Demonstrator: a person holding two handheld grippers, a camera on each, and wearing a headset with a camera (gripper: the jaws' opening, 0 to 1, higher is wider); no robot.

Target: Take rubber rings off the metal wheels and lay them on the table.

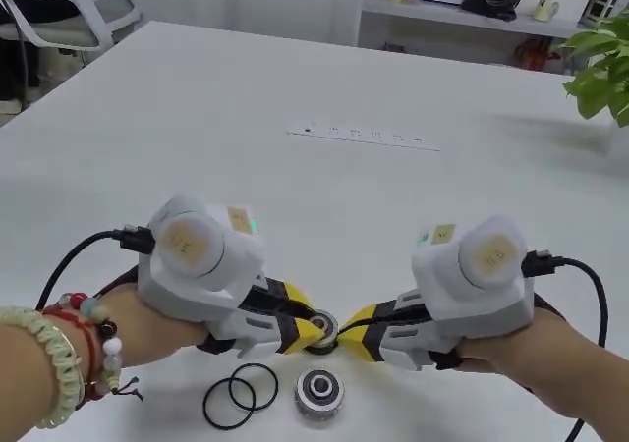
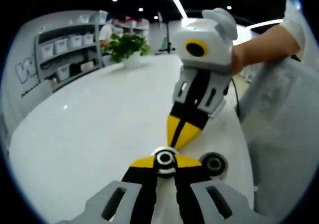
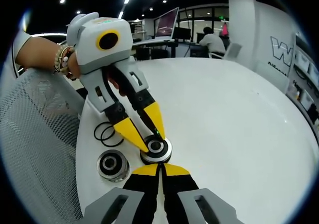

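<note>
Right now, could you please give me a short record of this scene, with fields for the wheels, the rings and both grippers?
held wheel: silver metal wheel with a dark hub, between the two grippers' tips
left gripper: jaws shut on the held wheel
right gripper: jaws shut, tips at that wheel's rim; whether they pinch a ring cannot be told
second wheel: same kind, flat on the white table, untouched
loose rings: two thin black rubber rings, overlapping, on the table beside the second wheel

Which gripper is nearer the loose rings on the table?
Left. The left gripper, at the held wheel, is just beside the rings; the right gripper meets it from the far side.
</note>
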